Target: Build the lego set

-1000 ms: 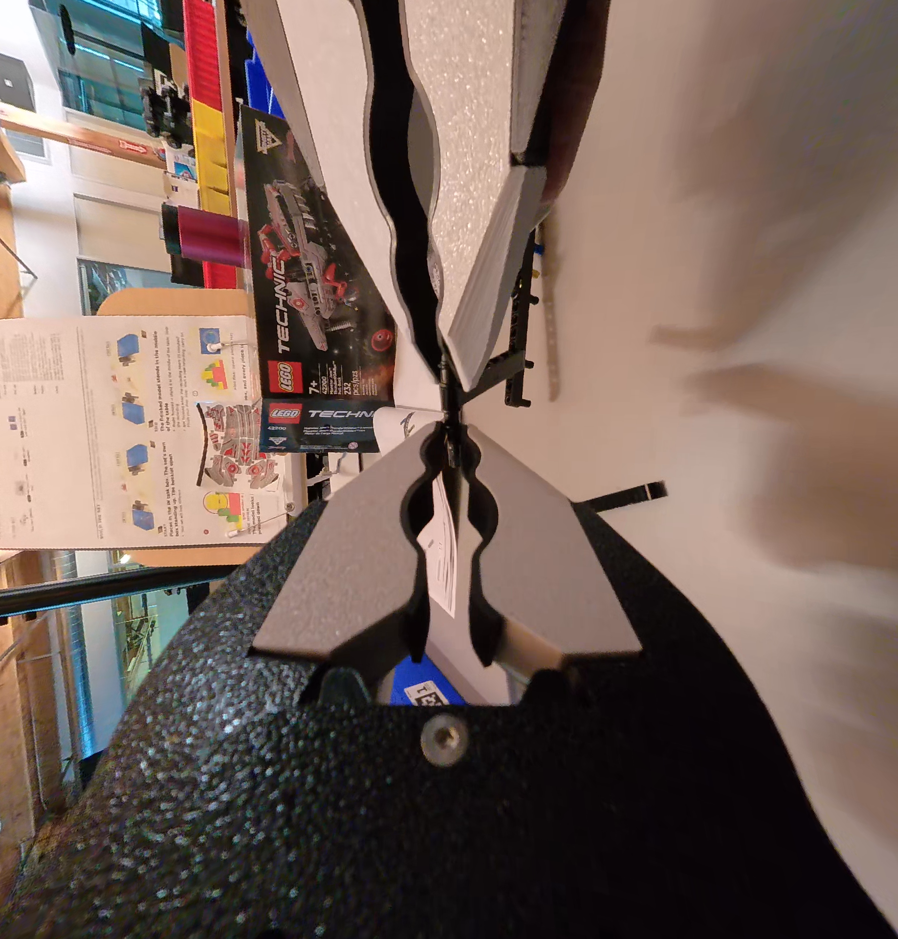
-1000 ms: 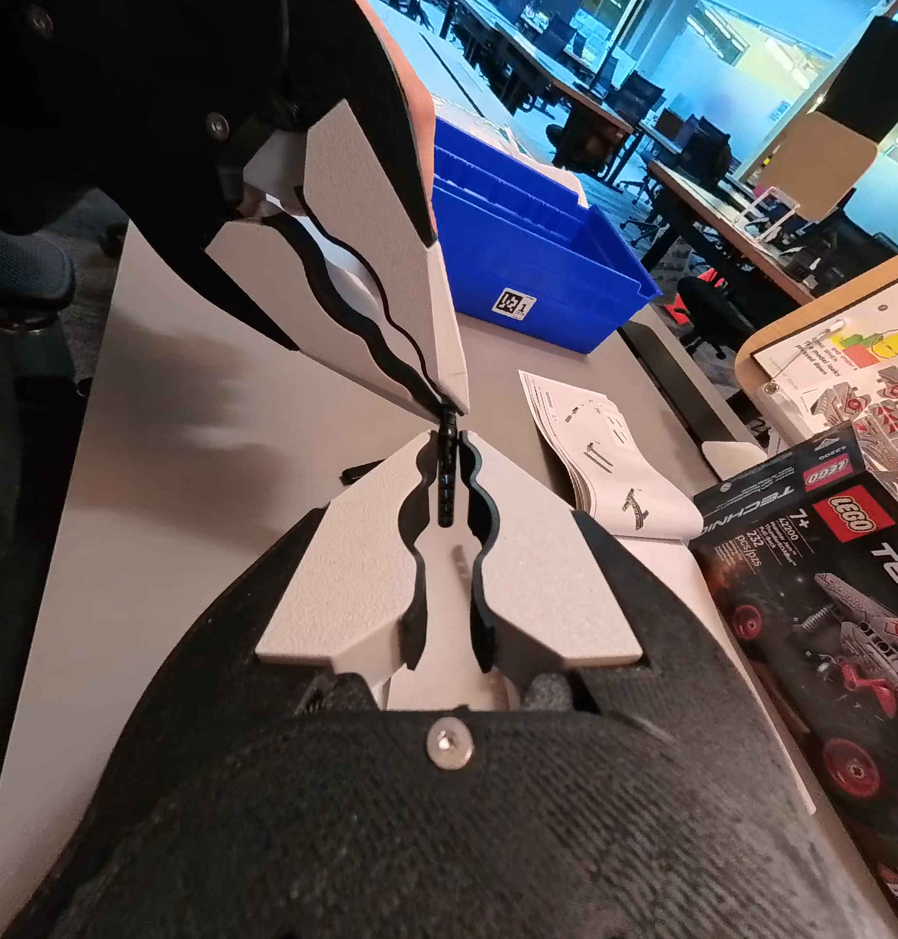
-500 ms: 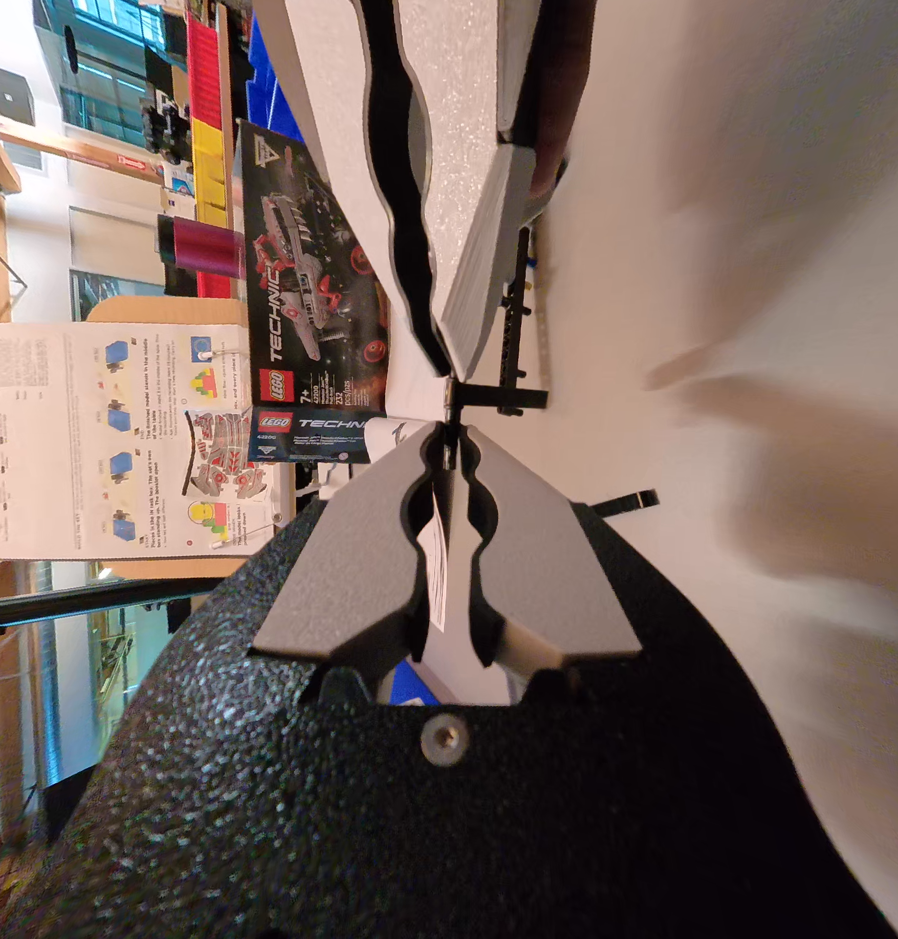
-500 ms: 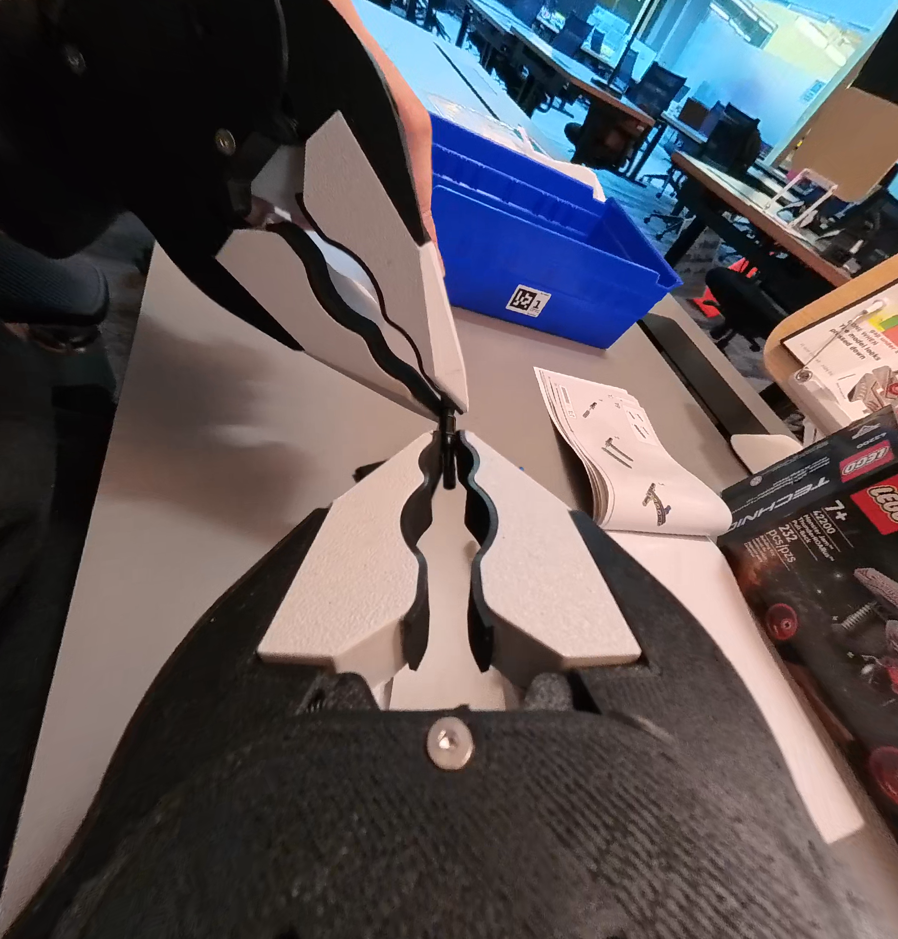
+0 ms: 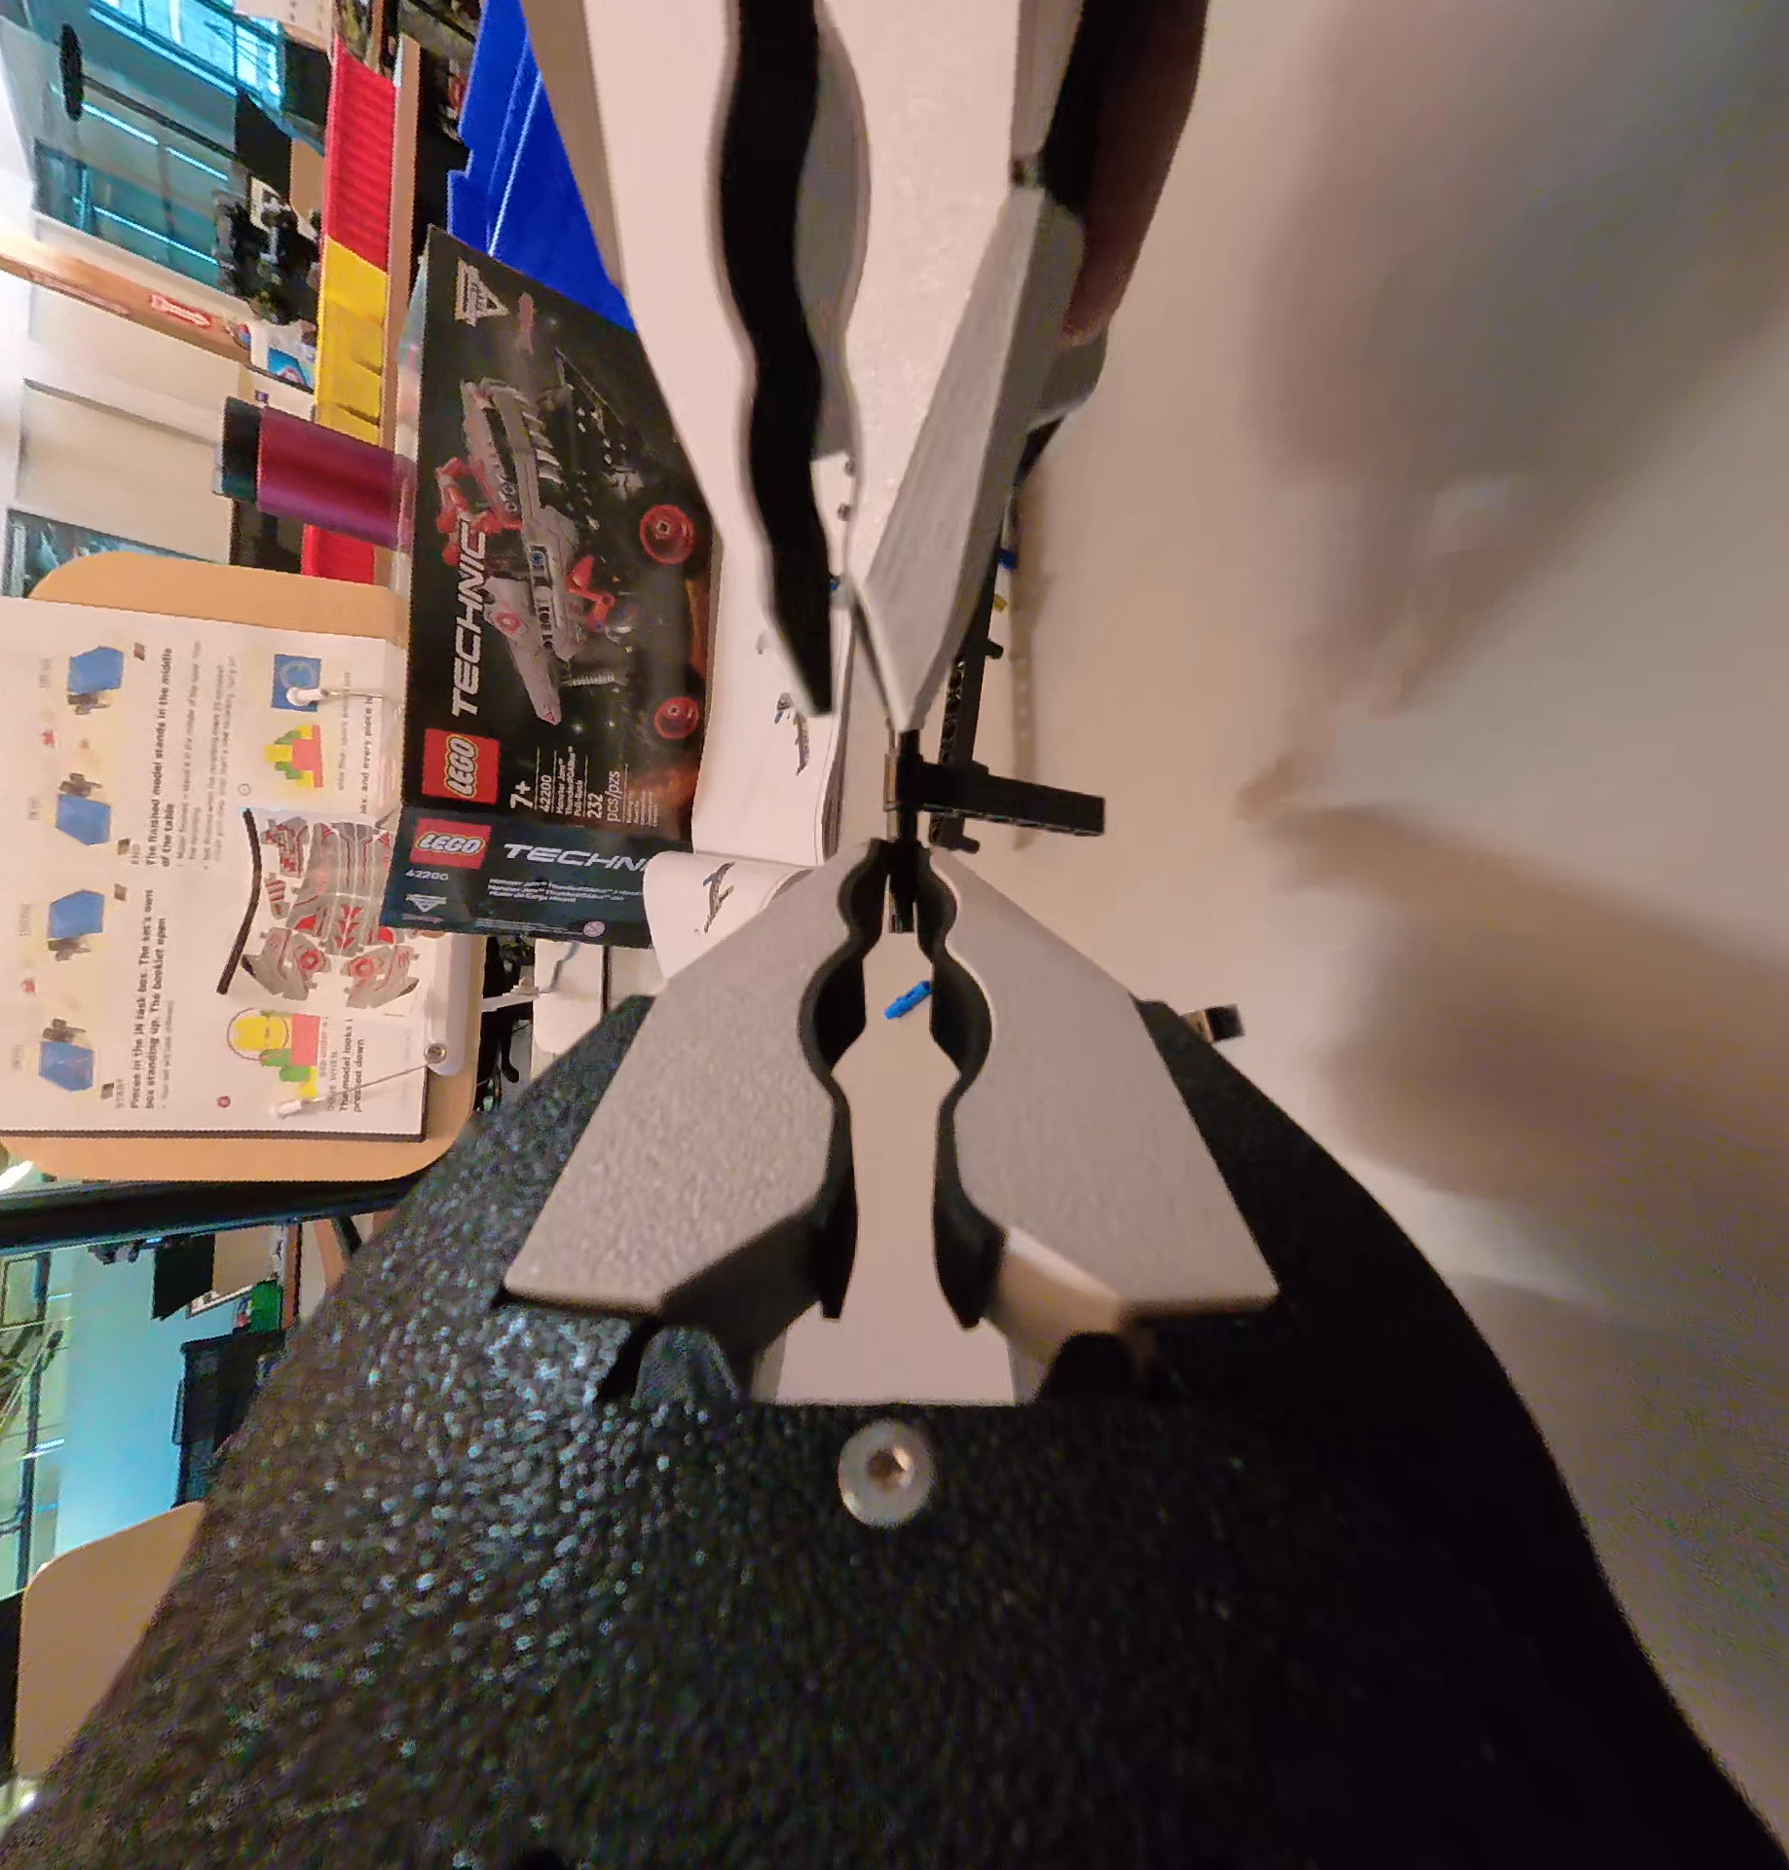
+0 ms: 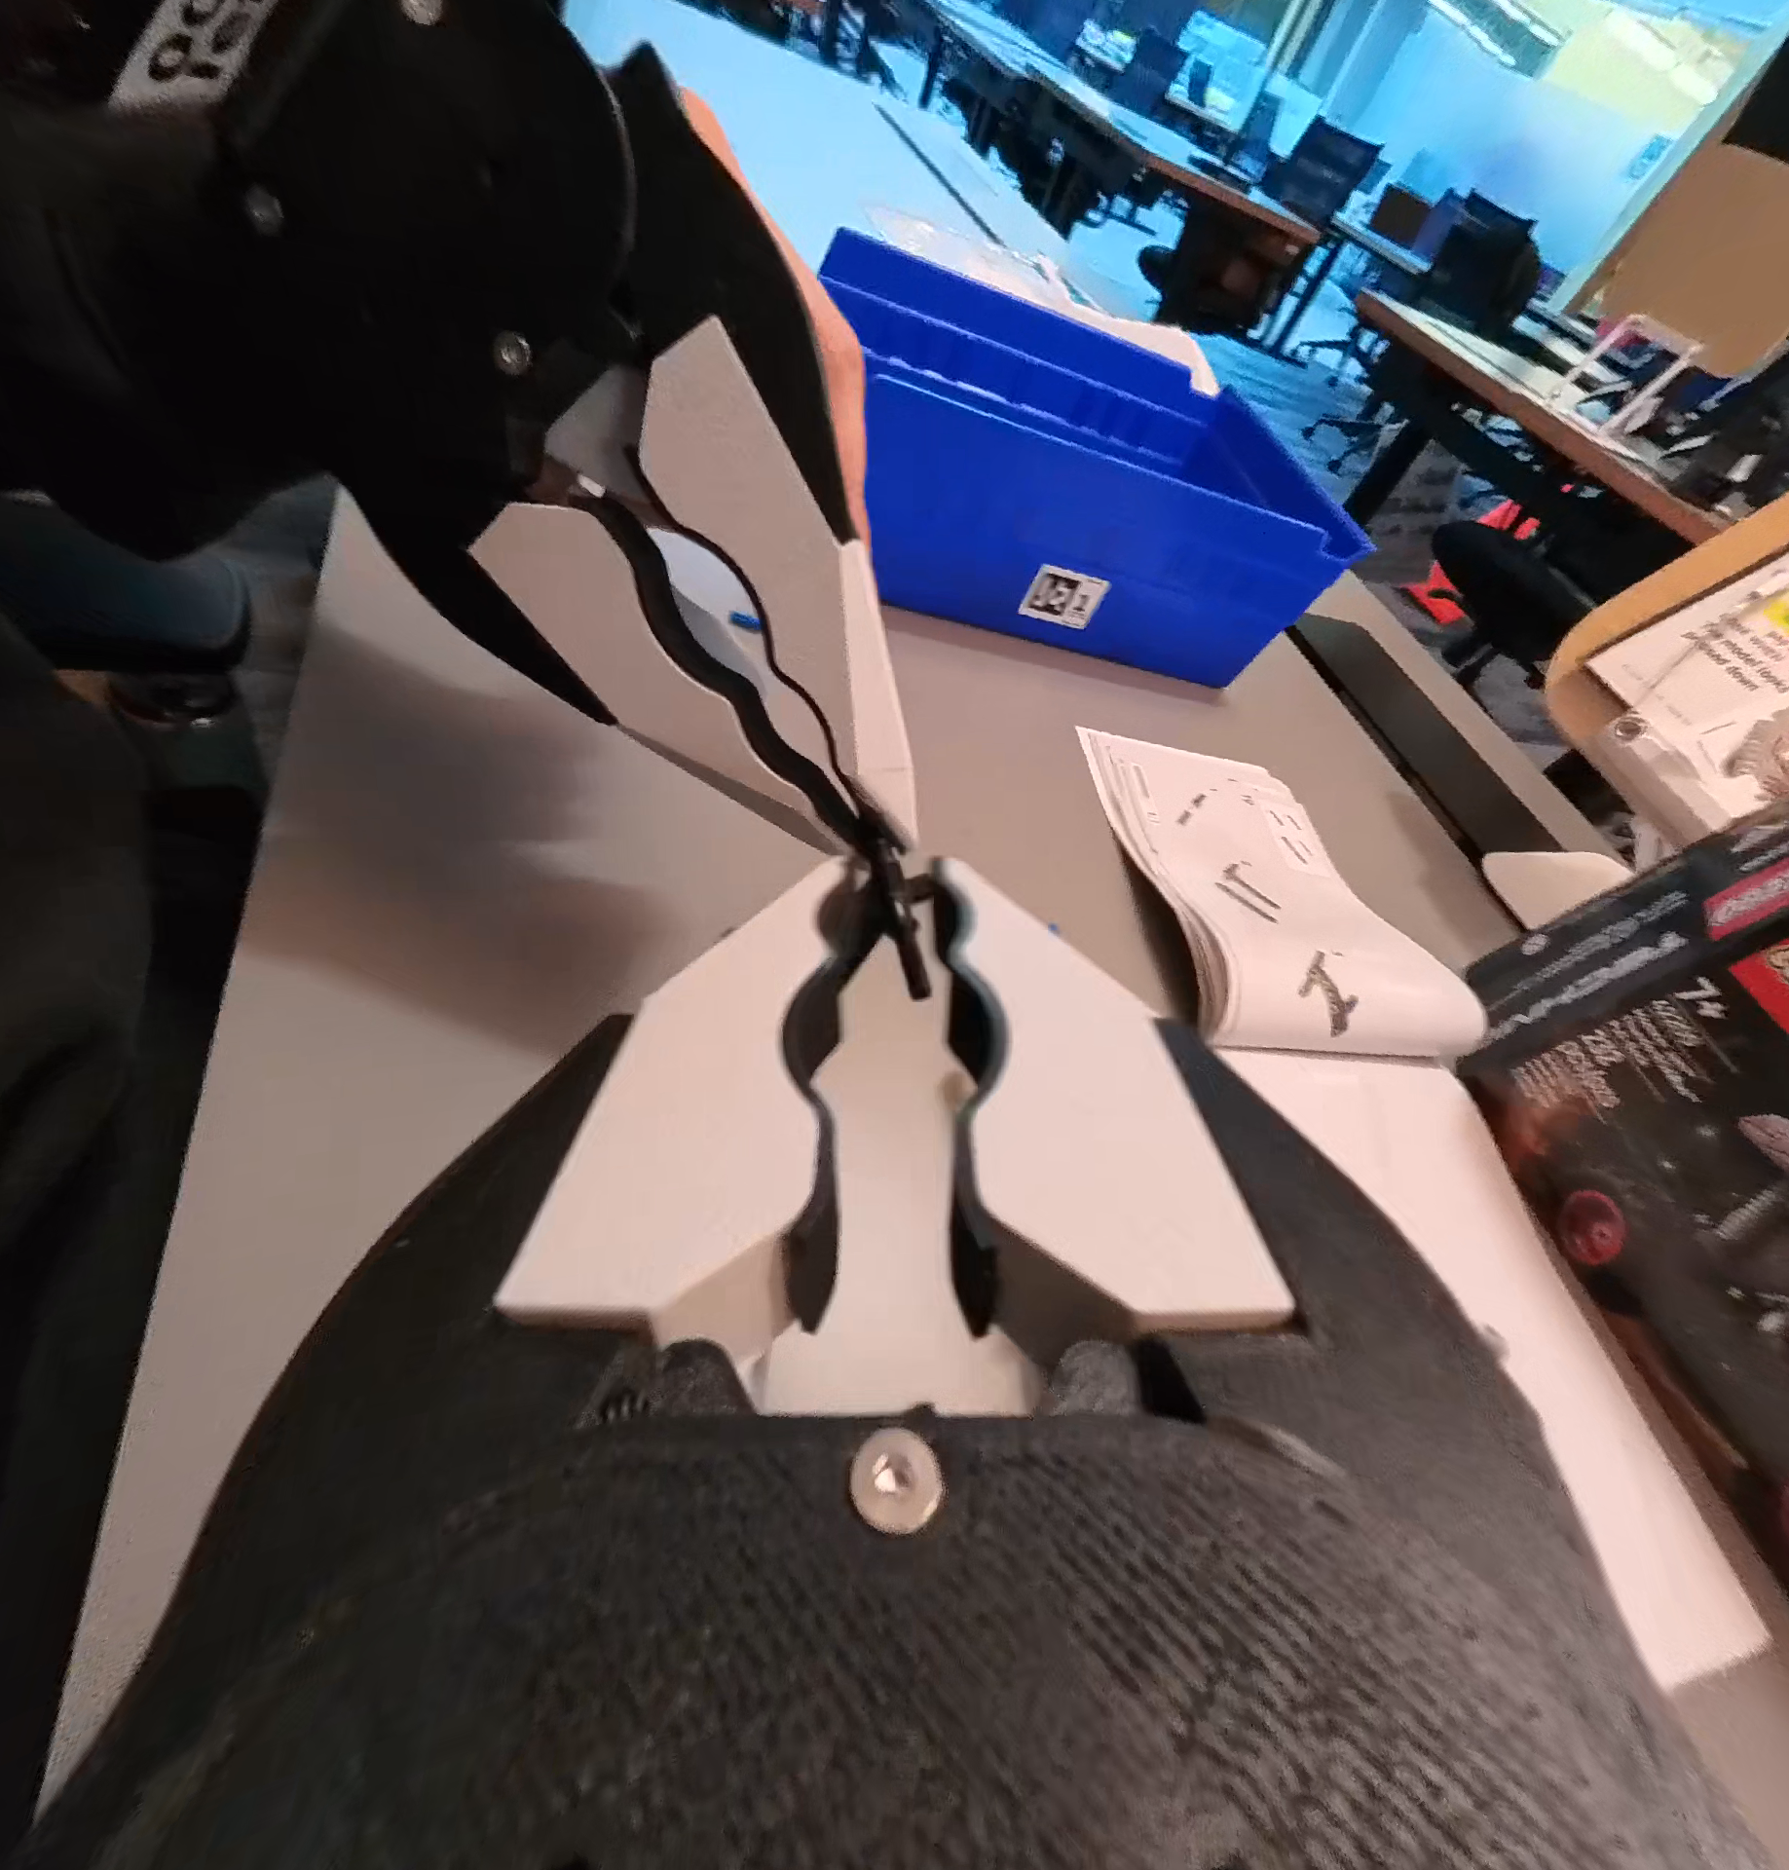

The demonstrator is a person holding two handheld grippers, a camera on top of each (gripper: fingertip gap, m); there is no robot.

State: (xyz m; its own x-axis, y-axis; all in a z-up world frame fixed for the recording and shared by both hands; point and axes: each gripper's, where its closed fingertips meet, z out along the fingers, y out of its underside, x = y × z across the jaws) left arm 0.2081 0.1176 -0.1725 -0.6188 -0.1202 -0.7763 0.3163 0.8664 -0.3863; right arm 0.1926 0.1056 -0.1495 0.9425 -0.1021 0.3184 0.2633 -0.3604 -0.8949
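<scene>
My left gripper (image 5: pixel 900 875) is shut on a small black Lego Technic piece (image 5: pixel 1011 806), a short beam on a thin stem, held above the white table (image 5: pixel 1426 455). In the right wrist view the left gripper (image 6: pixel 875 825) comes in from the upper left. The black piece (image 6: pixel 900 941) hangs tilted from its tips. My right gripper (image 6: pixel 895 875) meets it tip to tip. Its jaws stand slightly apart around the piece and do not clamp it. In the left wrist view the right gripper (image 5: pixel 860 713) also shows parted tips.
A blue bin (image 6: pixel 1072 486) stands behind on the table. The instruction booklet (image 6: pixel 1264 911) and the Lego box (image 6: pixel 1679 1012) lie to the right. A blue pin (image 5: pixel 905 1002) and a small black part (image 5: pixel 1209 1022) lie on the table. An instruction board (image 5: pixel 182 870) stands beyond the box. My left and right fingertips are right by each other.
My right gripper was shut on the black piece and has now parted its jaws. The piece has tilted and stays in the left gripper. Both views have shifted slightly.
</scene>
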